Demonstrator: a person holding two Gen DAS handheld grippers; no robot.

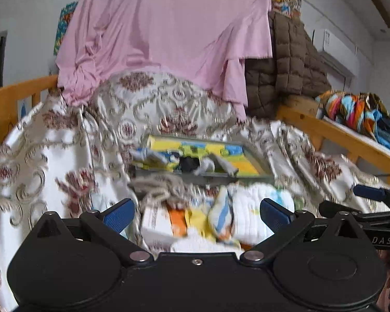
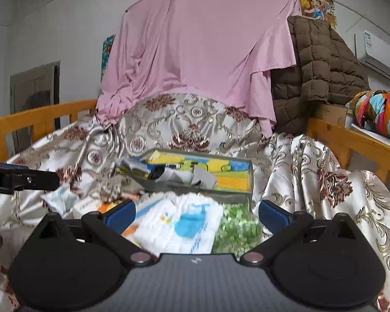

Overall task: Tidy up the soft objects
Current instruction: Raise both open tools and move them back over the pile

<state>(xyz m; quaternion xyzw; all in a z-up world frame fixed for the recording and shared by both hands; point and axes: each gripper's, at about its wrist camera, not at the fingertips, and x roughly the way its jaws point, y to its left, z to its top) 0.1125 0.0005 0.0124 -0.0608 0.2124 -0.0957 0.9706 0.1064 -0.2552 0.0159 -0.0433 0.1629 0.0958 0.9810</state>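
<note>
A heap of small soft cloths (image 1: 215, 221) lies on the patterned bedspread, blurred in both views. A white quilted piece with blue and yellow print (image 2: 179, 226) lies crumpled at the front, a green speckled cloth (image 2: 236, 228) touching its right side. Behind them a shallow grey box (image 2: 202, 179) holds folded yellow, green and blue cloths and loose grey and dark pieces.

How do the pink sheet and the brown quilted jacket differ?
The pink sheet is smooth, thin fabric; the brown quilted jacket is puffy with stitched squares. The sheet spreads wide across the middle, draped over the floral bedding; the jacket hangs narrower to its right, partly behind the sheet's edge. Both are soft and hang at the far end of the bed.
</note>
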